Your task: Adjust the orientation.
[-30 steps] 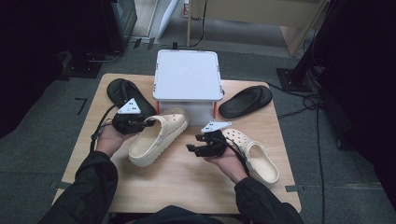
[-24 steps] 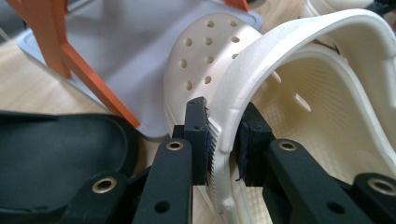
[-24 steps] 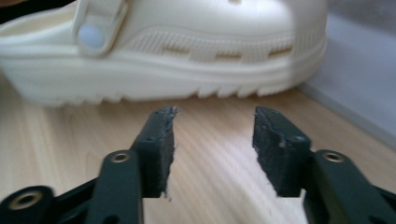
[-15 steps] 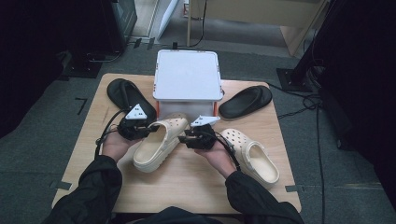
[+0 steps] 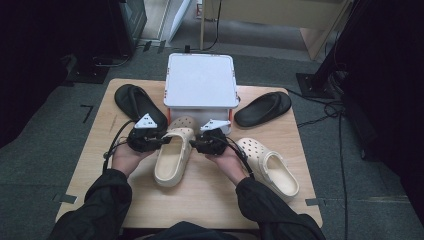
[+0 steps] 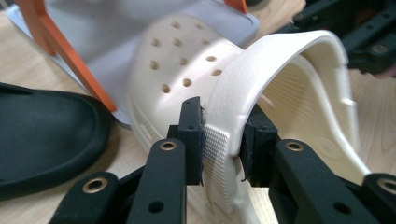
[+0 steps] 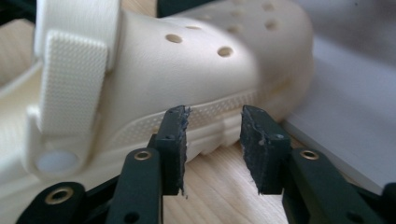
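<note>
1. From above, I see the cream clog [image 5: 172, 156] lying mid-table, toe against the white box [image 5: 201, 82], its long axis running toward me. My left gripper [image 5: 159, 142] sits at its left side by the strap, my right gripper [image 5: 196, 145] at its right side; both are at the shoe, the left one already on it. A second clog [image 5: 270, 165] lies to the right, with a black slide [image 5: 263, 108] beyond it and another black slide [image 5: 134, 100] far left.

2. Along the left gripper [image 6: 223, 140], the jaws are clamped on the strap [image 6: 261, 88] near its pivot, with the clog [image 6: 187, 65] stretching away ahead.

3. Along the right gripper [image 7: 212, 135], the jaws stand parted and hold nothing. The clog's sole edge [image 7: 219, 116] lies straight ahead, just past the tips, so I judge a short push forward would bring it between them.
</note>
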Motion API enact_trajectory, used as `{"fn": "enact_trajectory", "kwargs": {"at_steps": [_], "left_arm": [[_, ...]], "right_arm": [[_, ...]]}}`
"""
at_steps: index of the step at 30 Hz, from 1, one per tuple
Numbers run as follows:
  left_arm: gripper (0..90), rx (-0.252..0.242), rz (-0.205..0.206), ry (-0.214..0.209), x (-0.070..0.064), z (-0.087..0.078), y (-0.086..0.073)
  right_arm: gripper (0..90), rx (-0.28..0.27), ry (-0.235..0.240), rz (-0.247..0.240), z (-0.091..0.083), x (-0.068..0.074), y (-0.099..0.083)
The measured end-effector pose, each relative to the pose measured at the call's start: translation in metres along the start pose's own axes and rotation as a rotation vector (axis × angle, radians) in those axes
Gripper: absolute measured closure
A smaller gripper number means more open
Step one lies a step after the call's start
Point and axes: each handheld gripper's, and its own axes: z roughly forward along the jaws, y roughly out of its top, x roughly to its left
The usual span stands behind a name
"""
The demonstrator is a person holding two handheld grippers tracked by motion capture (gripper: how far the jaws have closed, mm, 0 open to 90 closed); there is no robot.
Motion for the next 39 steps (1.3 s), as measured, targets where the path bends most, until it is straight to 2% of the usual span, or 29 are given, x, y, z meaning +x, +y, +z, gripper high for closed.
{"fn": "enact_trajectory", "kwargs": {"at_steps": [4, 6, 9, 11, 15, 20, 24, 28, 33, 37, 39], "left_arm": [[69.0, -0.019, -0.045, -0.037, 0.003, -0.001, -0.001], [66.6, -0.024, -0.091, -0.080, 0.009, -0.002, -0.002], [57.8, -0.024, -0.097, -0.078, 0.010, -0.004, -0.002], [51.2, -0.029, -0.084, -0.066, 0.011, -0.007, -0.002], [44.7, -0.027, -0.086, -0.074, 0.014, -0.013, -0.001], [46.1, -0.040, -0.087, -0.063, 0.018, -0.020, 0.002], [47.8, -0.064, -0.085, -0.072, 0.023, -0.026, 0.009], [48.1, -0.072, -0.090, -0.095, 0.029, -0.028, 0.018], [48.6, -0.070, -0.079, -0.113, 0.035, -0.026, 0.032], [48.8, -0.080, -0.079, -0.123, 0.039, -0.028, 0.041], [49.1, -0.104, -0.075, -0.132, 0.043, -0.032, 0.050]], "right_arm": [[61.5, -0.004, 0.002, 0.004, 0.002, -0.002, 0.000], [61.0, -0.002, 0.000, 0.000, 0.002, -0.002, 0.000], [59.9, 0.005, -0.001, 0.008, 0.001, -0.003, -0.001], [57.6, 0.008, 0.001, 0.014, -0.002, -0.004, 0.000], [57.5, -0.019, 0.012, 0.012, -0.011, -0.001, 0.004], [58.5, -0.014, 0.031, 0.014, -0.021, 0.003, 0.006], [57.6, -0.034, 0.046, 0.023, -0.034, 0.005, 0.008], [51.9, -0.047, 0.070, 0.020, -0.047, 0.013, 0.009], [47.5, -0.031, 0.092, 0.001, -0.048, 0.023, 0.007], [42.6, -0.022, 0.104, 0.010, -0.045, 0.026, 0.006], [38.4, -0.014, 0.110, 0.026, -0.041, 0.029, 0.004]]}}
